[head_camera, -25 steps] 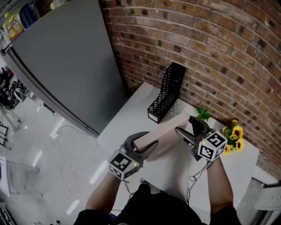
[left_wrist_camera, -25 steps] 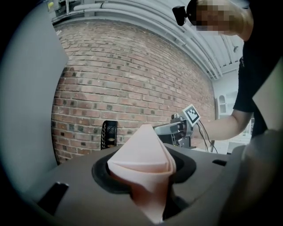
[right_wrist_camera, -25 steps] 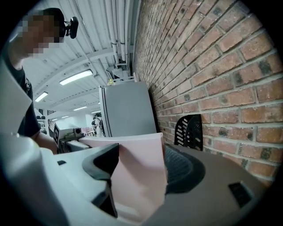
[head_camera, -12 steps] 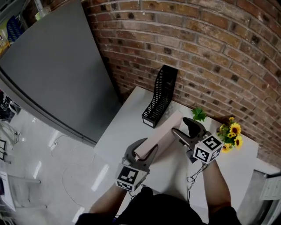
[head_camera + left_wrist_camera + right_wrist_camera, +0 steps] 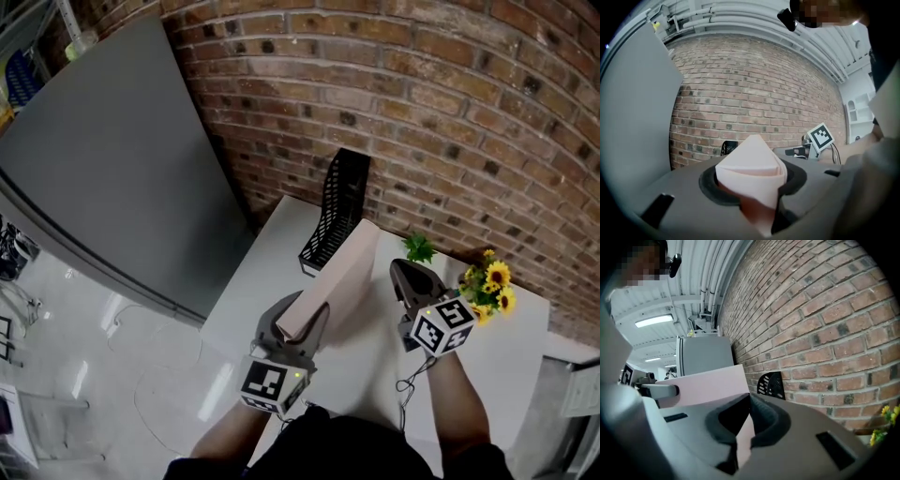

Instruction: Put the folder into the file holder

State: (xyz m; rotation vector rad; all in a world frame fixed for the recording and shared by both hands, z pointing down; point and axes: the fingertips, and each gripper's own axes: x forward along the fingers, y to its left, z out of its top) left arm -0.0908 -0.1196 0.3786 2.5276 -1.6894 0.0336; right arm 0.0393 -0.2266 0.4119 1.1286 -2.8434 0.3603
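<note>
Grey panelling (image 5: 103, 159) fills the left, and a white bench (image 5: 272, 272) stands beside it against a brick wall (image 5: 450, 122). Over the bench's near part the left tool (image 5: 302, 314) clamps the near end of the pink folder (image 5: 347, 267). Its jaws have been closing in a little, and the folder bulges between them. The folder is off the bench and stands on its long edge. Its far end points toward the black mesh file holder (image 5: 336, 211), which sits upright at the bench's back edge. That edge-on, end-first pose looks chosen so the folder can slide straight into the holder's slot. It is near the holder but not yet inside.

To the right, the right tool (image 5: 398, 269) has just closed its jaws. It sits just beside the folder's right edge, probably to steady or steer it. A sliver of pink shows in the seam, but I cannot tell whether it is pinched. Further right lie a green sprig (image 5: 417, 248) and sunflowers (image 5: 492, 286), clear of the folder's path.

No brand or wording can be read. The only print is the square markers (image 5: 269, 384) on the tools' cubes.
</note>
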